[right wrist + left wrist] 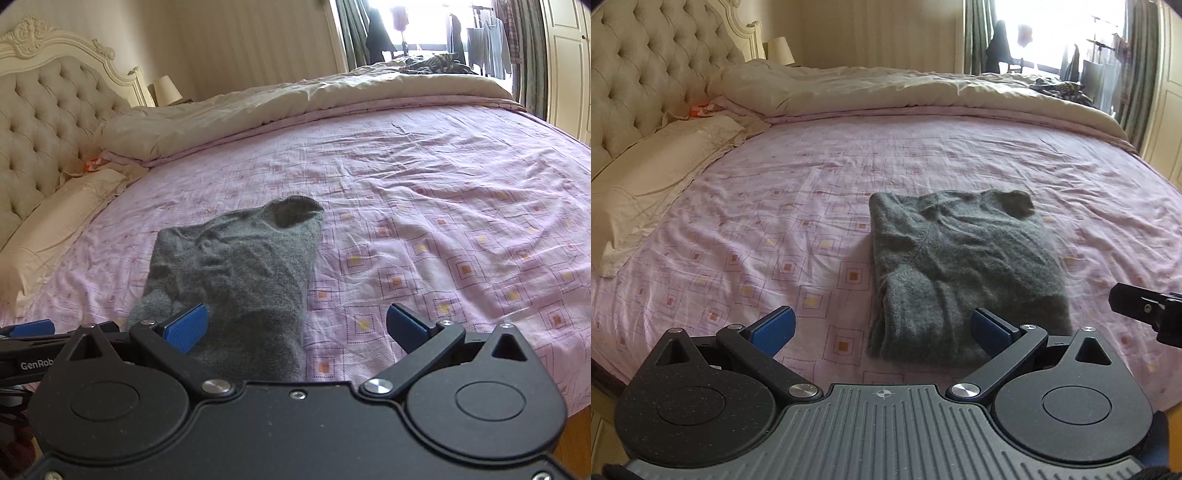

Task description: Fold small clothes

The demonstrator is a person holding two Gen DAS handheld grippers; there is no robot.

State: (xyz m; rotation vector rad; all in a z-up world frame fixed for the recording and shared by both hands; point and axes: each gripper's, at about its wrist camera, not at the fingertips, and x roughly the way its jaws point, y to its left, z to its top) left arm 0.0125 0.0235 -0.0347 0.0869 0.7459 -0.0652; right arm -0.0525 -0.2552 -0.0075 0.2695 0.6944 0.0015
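Observation:
A grey knitted sweater point(960, 266) lies folded in a rough rectangle on the pink patterned bedsheet point(812, 192), its collar end turned away from me. My left gripper point(882, 328) hovers open over the sweater's near left corner, nothing between its blue pads. In the right wrist view the same sweater point(240, 266) lies ahead and to the left. My right gripper point(295, 326) is open above the sweater's near right edge, holding nothing. The right gripper's black body point(1148, 306) shows at the right edge of the left wrist view, and the left gripper's blue tip point(33, 328) at the far left of the right wrist view.
A beige duvet point(886, 88) is bunched along the far side of the bed. A cream pillow point(653, 177) and a tufted headboard point(646, 66) stand at the left. A patterned dark garment point(1060, 88) lies at the far right corner, near a window with hanging clothes.

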